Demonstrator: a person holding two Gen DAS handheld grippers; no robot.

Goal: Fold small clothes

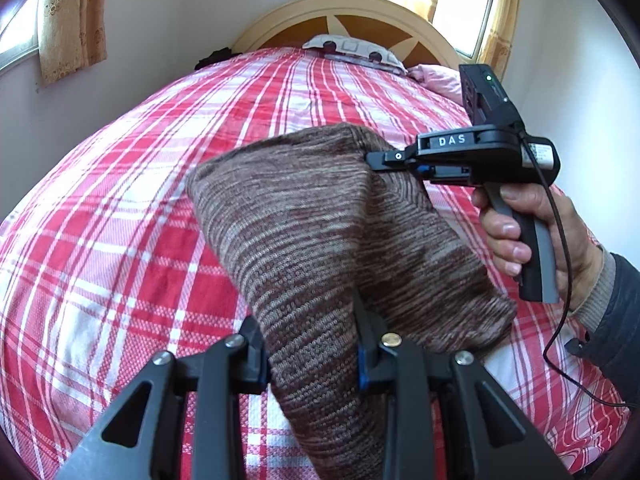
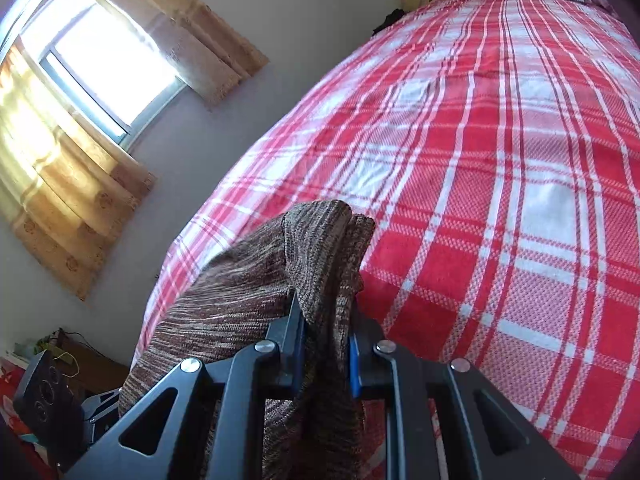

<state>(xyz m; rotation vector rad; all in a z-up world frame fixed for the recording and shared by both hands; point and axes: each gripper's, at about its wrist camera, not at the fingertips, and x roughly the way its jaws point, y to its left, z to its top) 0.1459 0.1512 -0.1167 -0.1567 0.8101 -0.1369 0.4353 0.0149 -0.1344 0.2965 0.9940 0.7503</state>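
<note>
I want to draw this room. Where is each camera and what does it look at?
Left wrist: sits on the left gripper, looks up the bed to the headboard; shows the right gripper and the hand.
Right wrist: sits on the right gripper, looks at the bed and window; no hand shows.
Both share: the knit cloth, clamped in each gripper, and the bed.

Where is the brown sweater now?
The brown sweater hangs above the plaid bedspread, pinched between the left tool and right tool.
</note>
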